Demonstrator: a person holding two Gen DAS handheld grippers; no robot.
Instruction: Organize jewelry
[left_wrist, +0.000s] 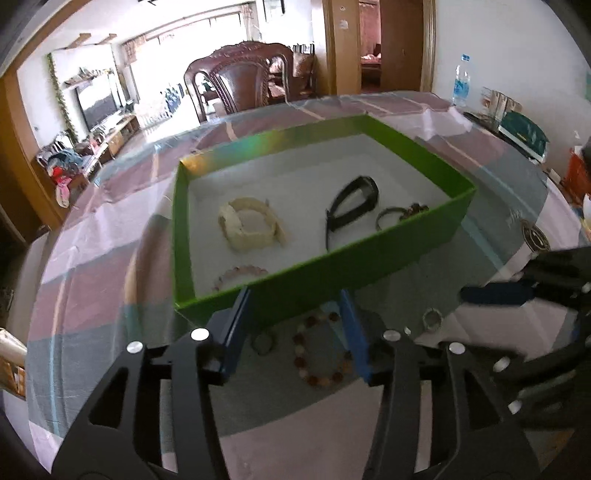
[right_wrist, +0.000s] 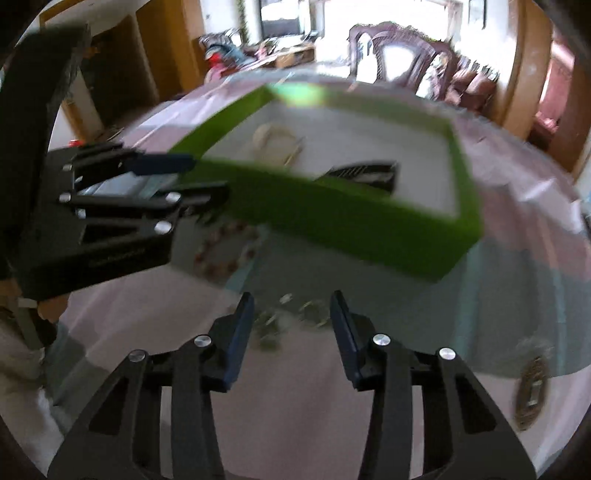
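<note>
Down on the table (left_wrist: 92, 258), just outside the near wall of the green box (left_wrist: 325, 273), lies a bead bracelet (left_wrist: 321, 350) with a small ring (left_wrist: 264, 342) beside it. Both sit between the spread jaws of the left gripper (left_wrist: 295, 306), whose blue pads touch neither. A second ring (left_wrist: 432, 318) rests further toward the right edge, close to the right gripper (left_wrist: 491, 295). In the right wrist view that gripper (right_wrist: 291, 306) also stands spread, with small blurred pieces of jewelry (right_wrist: 295, 314) on the cloth between its fingers, ungripped.

Inside the box, on its white floor, are a cream watch (left_wrist: 251, 225), a black watch (left_wrist: 352, 203), a pink bead bracelet (left_wrist: 240, 275) at the near wall and a thin ring (left_wrist: 388, 218) by the right wall.

A glossy checked cloth in pink, white and grey covers the round table. At its far edge stands a carved wooden chair (left_wrist: 240, 81); a water bottle (left_wrist: 461, 81) and books (left_wrist: 517, 129) crowd the far right edge. Open cloth lies on the left side of the box.
</note>
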